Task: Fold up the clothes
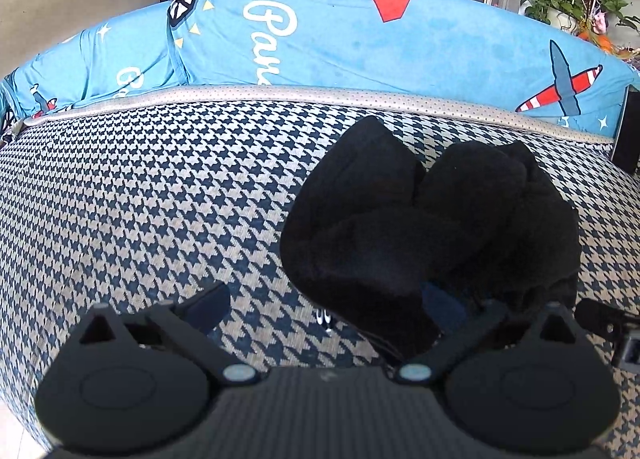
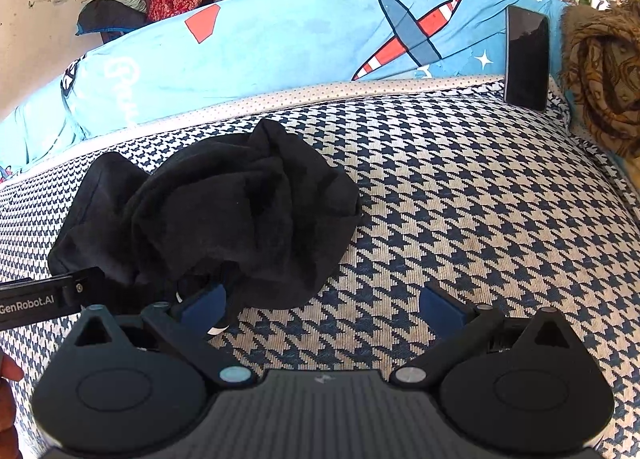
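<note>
One garment: a single black garment lies crumpled in a heap on the houndstooth seat cushion; which way it faces and where its openings are cannot be made out in the dark folds.
Hidden parts: in the left wrist view the garment's near edge drapes over the right-hand pad of the left gripper, so only a sliver of blue pad shows; a small white tag peeks out under the hem.
Left gripper: fingers spread wide, nothing clamped; the left-hand finger hovers over bare cushion, the other sits under or against the cloth, and I cannot tell which.
Right gripper: jaws wide apart, both blue pads visible; the left-hand pad is at the garment's near hem, the other over bare cushion.
Cut off: the left gripper's arm enters the right wrist view at the left edge, only its lettered side showing; part of a hand is clipped at the same edge.
Open room: bare cushion lies to the left of the heap in the left wrist view and to its right in the right wrist view.
Edges: a pale dotted trim borders the cushion's far side, with one blue aeroplane-print cover behind it.
Others counted: one dark phone propped at the cushion's far right corner; one brown patterned cloth beside it.
</note>
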Motion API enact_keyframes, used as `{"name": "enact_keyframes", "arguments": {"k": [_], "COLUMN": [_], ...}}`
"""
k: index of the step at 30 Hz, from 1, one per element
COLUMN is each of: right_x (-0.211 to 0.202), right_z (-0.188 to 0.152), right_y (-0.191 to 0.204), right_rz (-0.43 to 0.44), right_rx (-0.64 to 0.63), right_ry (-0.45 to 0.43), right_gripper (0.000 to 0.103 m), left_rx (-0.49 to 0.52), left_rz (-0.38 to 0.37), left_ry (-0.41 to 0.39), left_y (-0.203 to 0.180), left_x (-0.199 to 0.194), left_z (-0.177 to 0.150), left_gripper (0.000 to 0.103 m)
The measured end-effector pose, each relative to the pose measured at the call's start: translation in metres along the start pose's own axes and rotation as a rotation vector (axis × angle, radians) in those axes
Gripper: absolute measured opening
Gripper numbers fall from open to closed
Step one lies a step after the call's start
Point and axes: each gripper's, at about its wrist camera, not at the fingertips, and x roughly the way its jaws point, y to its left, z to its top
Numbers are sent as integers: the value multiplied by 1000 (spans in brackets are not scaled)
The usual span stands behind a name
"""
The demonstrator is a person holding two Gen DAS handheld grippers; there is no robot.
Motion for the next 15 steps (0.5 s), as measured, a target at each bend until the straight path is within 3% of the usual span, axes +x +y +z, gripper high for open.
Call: {"name": "enact_keyframes", "arguments": {"k": [15], "right_x": [8], "right_z": [-8], "right_y": [9], "right_rz": [-3], "right_rx": [-75], "right_ry": [54], "right_gripper": [103], "left_rx": [73], "left_rz": [7], "left_ry": [20], "left_y": [-12], "left_x": [0], "left_z": [-12], "left_gripper": [103]}}
